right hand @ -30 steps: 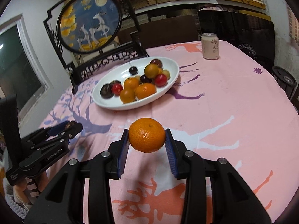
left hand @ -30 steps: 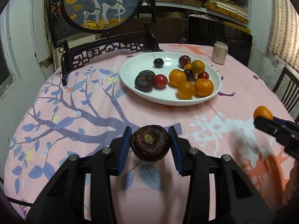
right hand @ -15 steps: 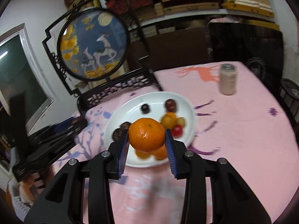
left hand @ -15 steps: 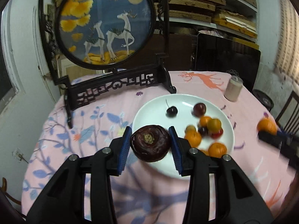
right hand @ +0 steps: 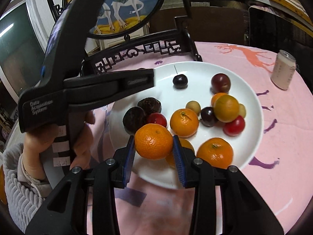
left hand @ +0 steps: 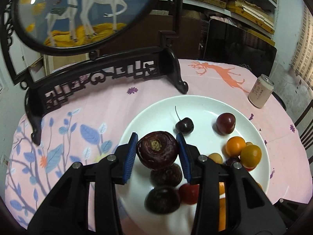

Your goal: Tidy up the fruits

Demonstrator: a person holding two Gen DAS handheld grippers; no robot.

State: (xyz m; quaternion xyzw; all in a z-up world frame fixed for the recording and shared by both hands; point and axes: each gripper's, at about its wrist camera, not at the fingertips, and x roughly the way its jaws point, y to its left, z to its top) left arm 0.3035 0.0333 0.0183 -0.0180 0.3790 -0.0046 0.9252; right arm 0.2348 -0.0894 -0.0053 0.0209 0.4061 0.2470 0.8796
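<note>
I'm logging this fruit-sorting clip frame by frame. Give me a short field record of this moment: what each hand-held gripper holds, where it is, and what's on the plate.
left hand-held gripper: shut on a dark purple round fruit, above the plate's left side
right hand-held gripper: shut on a mandarin, over the plate's near rim
white plate: on the pink tablecloth
plate contents: mandarins, red and dark small fruits, a stemmed cherry, two dark round fruits
also on table: drink can, carved deer screen behind the plate
</note>
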